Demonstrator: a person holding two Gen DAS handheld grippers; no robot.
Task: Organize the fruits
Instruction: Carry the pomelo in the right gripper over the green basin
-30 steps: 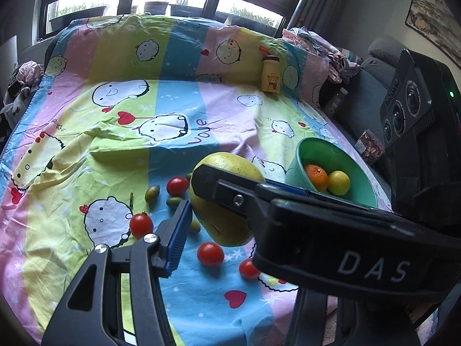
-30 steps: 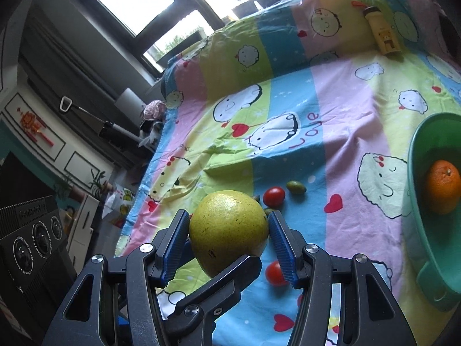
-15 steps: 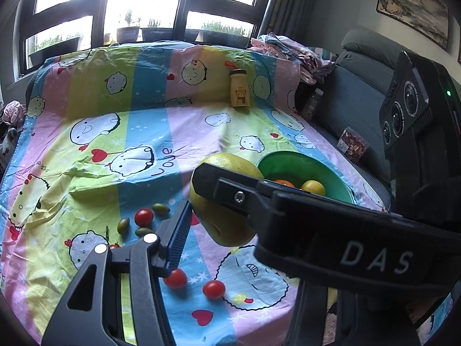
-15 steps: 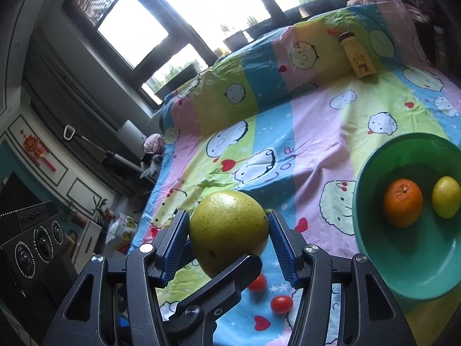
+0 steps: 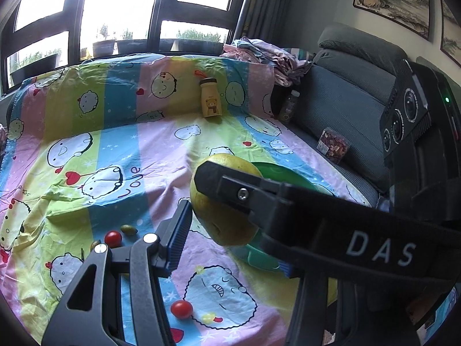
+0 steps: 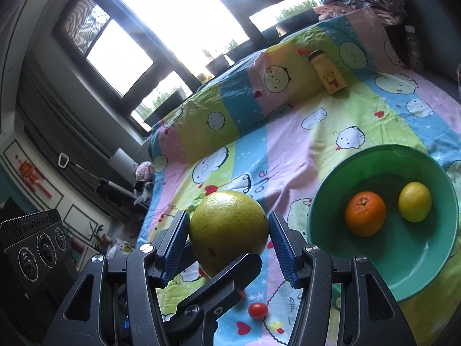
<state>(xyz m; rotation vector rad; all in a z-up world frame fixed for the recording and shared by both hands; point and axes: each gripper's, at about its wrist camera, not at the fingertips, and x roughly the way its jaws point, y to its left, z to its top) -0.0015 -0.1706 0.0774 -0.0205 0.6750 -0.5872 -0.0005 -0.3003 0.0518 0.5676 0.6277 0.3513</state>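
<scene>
the right gripper (image 6: 229, 238) clamps a big yellow-green pomelo (image 6: 229, 230) between its blue pads, lifted above the cartoon bedsheet (image 6: 288, 132); the left gripper (image 5: 222, 216) meets the same fruit, one finger lying across its underside, but whether its jaws press cannot be told; the green bowl (image 6: 325, 201), near the sheet's right edge, holds an orange (image 6: 365, 213) and a lemon (image 6: 415, 205); cherry tomatoes (image 5: 181, 309) lie near the front edge.

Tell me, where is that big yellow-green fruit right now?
The pomelo is up off the bedsheet, held between the right tongs and the left tongs, just left of the green bowl in the right wrist view.
</scene>
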